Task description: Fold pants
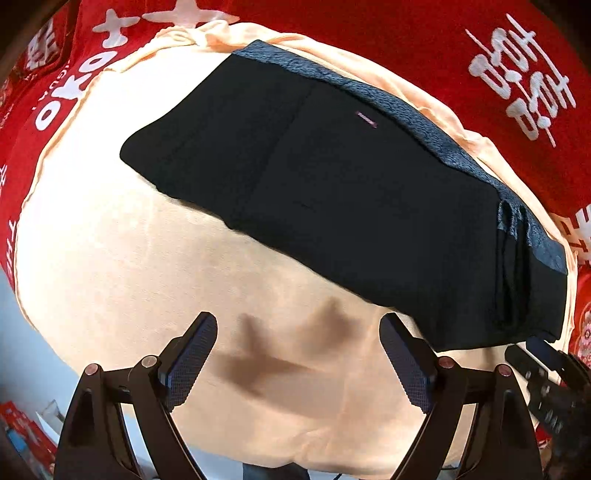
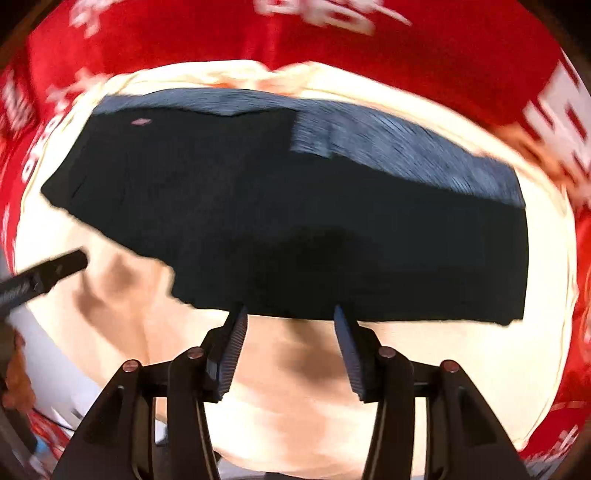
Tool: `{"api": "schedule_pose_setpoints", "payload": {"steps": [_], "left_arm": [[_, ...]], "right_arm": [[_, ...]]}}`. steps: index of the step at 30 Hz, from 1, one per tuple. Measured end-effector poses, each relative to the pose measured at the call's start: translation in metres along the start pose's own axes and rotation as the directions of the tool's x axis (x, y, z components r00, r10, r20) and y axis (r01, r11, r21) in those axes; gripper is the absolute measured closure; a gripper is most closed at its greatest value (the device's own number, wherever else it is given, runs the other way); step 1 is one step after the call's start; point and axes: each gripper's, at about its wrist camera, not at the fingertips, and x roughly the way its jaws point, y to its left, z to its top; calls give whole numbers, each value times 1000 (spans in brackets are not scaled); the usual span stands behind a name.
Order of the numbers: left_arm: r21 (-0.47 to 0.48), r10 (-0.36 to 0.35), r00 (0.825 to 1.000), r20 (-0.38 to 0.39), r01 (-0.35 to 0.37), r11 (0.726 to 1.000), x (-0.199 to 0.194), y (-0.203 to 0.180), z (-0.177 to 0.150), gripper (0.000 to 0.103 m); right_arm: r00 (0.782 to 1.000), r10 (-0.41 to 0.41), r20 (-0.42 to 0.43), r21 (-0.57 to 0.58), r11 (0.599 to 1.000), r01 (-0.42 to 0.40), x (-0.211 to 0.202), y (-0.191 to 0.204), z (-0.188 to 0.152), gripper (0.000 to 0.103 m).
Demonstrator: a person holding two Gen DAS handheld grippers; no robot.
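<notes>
A red cloth (image 1: 424, 33) with white lettering covers the outer surface, and on it lies a pale peach sheet (image 1: 147, 258) that serves as the working ground. The pants (image 1: 332, 206) lie flat on the far half of that sheet, dark navy, already doubled into a long band, with a lighter blue-grey fleecy strip (image 1: 406, 107) showing along the far edge.

The pants look soft and limp, fairly light, with a thick lining that should give the layers some bulk and grip against each other. They will sag from any single pinch, so I judge the best hold to be at the two near corners or along the near edge, taking all layers together so the stack does not slide apart.

The left gripper (image 1: 299, 350) hangs above bare sheet just short of the near edge of the pants, its jaws wide apart and holding nothing. The right gripper (image 2: 290, 332) has its fingers spread too, with nothing between them; its tips sit right at the near edge of the pants, and whether they touch the cloth I cannot tell.

The right wrist view is smeared by motion, so seams and folds are unclear there. How many layers the pants hold is hidden. A small pinkish tag (image 1: 365, 119) is too small to read.
</notes>
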Motion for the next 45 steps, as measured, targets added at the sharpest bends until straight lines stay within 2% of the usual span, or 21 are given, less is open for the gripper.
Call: {"api": "schedule_pose_setpoints", "payload": {"steps": [2,5,10,15,20,25,35,37,39,42,45], "left_arm": [[-11,-8,1000,-1,8,1000,1,4,2,13],[-22,-13,1000,3,14,1000,1,10,6,13],[-46,-14,1000,4,14,999,6,22,13,13],[-75,-28,999,17,30,997,5,38,18,13],[-100,-41,999,18,42,994,9,46,24,13],[-108,-46,999,22,48,993,16,43,31,13],[-143,-150,986,77,160,977,9,62,46,13],[-149,-183,979,94,196,969,8,65,49,13],[-171,-244,963,113,261,950,8,72,51,13],[-243,-346,927,142,371,896,13,88,56,13],[-291,-400,901,169,433,853,20,101,56,13]], "right_arm": [[1000,13,13,-30,999,-12,-2,15,4,36],[1000,20,13,-60,998,-19,0,26,14,35],[999,-38,27,-62,997,39,7,26,24,28],[1000,-11,-29,1,1000,11,25,15,32,28],[998,-51,-31,-38,998,50,30,26,30,24],[998,-51,-37,-33,998,50,32,26,31,23],[998,-55,-43,-42,998,53,32,28,31,23],[998,-53,-45,-42,998,51,32,28,31,23],[998,-52,-45,-44,998,50,32,30,30,23],[998,-51,-44,-47,998,49,33,29,29,23],[998,-51,-41,-50,998,49,34,30,29,23]]}}
